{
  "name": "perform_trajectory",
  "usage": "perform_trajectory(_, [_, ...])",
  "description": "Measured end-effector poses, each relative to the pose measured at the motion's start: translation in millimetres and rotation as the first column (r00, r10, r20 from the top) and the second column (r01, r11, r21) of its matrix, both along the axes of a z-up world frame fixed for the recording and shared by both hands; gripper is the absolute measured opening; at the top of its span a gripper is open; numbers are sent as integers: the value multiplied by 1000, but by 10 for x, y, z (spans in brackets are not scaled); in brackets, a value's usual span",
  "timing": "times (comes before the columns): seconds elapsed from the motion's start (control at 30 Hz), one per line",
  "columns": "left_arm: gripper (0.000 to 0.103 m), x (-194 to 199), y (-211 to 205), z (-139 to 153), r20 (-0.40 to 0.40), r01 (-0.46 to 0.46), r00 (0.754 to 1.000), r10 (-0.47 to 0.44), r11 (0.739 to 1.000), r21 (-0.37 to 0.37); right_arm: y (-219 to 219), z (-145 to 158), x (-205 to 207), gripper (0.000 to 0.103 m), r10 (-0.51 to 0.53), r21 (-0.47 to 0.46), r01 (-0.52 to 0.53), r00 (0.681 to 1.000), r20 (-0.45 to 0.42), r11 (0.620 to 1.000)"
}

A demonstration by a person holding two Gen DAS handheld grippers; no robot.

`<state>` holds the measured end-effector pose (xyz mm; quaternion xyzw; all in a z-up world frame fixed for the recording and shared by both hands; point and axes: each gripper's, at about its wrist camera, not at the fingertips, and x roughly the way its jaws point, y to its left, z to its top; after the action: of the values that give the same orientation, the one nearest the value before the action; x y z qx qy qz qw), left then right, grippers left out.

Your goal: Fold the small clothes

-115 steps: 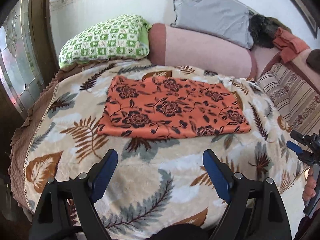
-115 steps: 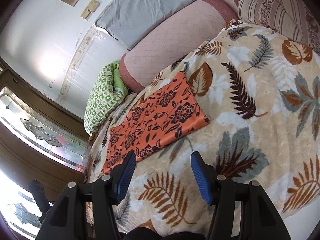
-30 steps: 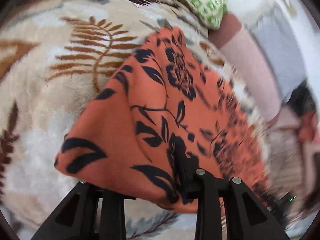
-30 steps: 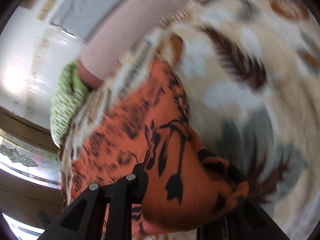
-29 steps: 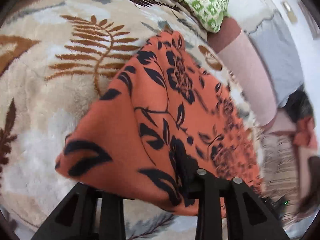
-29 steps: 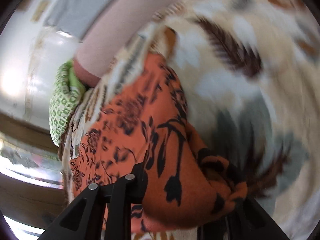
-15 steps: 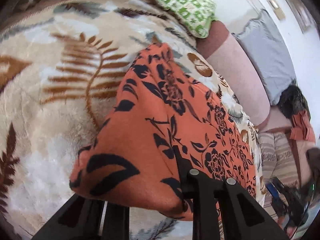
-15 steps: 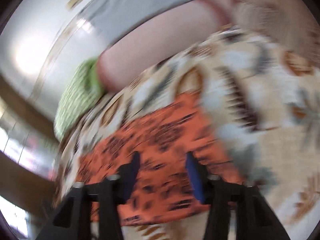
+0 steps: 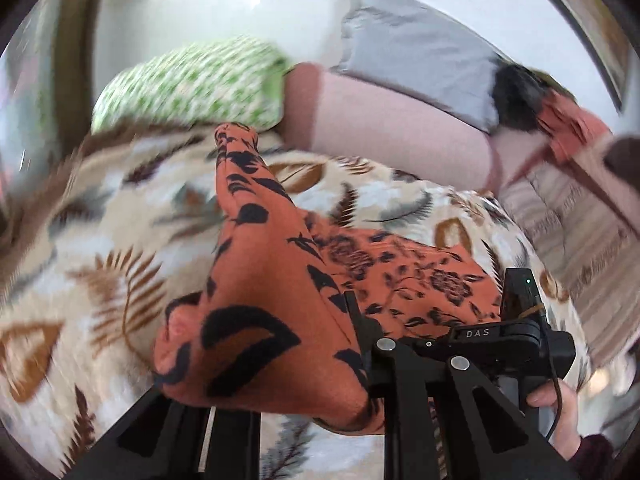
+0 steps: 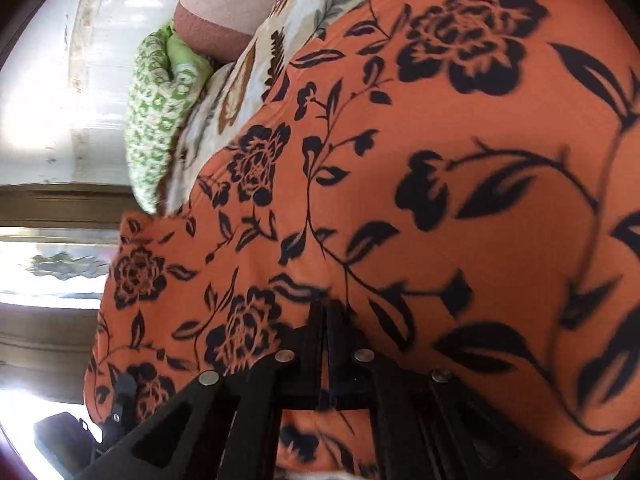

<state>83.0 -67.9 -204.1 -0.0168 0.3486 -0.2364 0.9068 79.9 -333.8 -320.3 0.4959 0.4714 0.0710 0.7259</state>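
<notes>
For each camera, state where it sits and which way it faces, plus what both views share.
Left wrist: sits on the left gripper, looking across the blanket toward the pillows; lifted orange cloth in front, the right gripper and hand show at right.
Right wrist: sits on the right gripper, close against the cloth, facing the wall and window; a dark device part shows at lower left.
Shared: cloth, green pillow, blanket.

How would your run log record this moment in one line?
task: fold | item: orange floral cloth | left tool: gripping cloth | right tool: gripping cloth | surface: leaf blanket
</notes>
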Motion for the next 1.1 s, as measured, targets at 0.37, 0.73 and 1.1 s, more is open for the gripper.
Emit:
perform_trajectory(0.37, [19,-186,-1660,232,-18,250,968,-250,956,152,-1470,429,-1050,8,-203,-46,216,960,190,975])
perform_trajectory(0.73, [62,-568,-2729,-609,-172,494,869,-464,830,257,-2437,416,-1828,8,-396,-65,408,907,147,911])
perform_trajectory(1.1, [77,-416,-1569,104,-81,305,952,-294,935,182,-1818,969,-1270,10,-162,-135,206,946,280,969])
